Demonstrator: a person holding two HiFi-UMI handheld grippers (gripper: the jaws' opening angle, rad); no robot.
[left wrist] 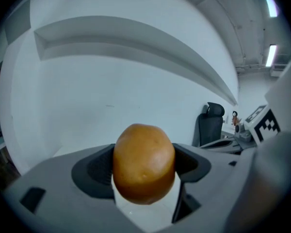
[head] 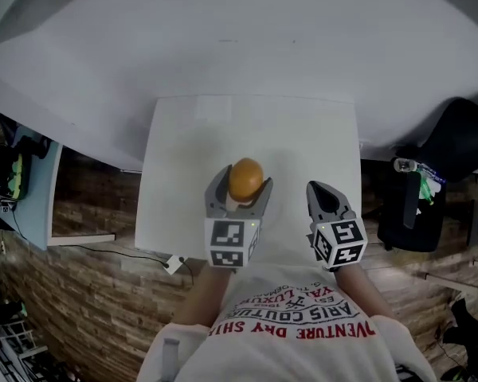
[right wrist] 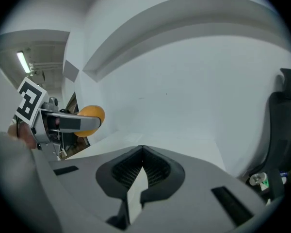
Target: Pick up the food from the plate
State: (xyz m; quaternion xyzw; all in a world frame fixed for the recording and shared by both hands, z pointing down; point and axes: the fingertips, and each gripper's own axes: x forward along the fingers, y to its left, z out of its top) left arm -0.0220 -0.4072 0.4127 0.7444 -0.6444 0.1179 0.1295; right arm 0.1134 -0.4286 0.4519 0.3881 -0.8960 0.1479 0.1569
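White square worktop (head: 183, 150), far edge against a white wall (head: 247, 38), brick-patterned floor (head: 88, 293) at left and right, faint pale round plate (head: 280, 193) on near half, white on white, hardly distinguishable

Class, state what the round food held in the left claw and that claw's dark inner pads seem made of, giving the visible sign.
The food: orange-brown, matt skin with fine pits; real produce or a plastic model, unclear. The pads of the left claw: dark, matt, finely ribbed, probably rubber.
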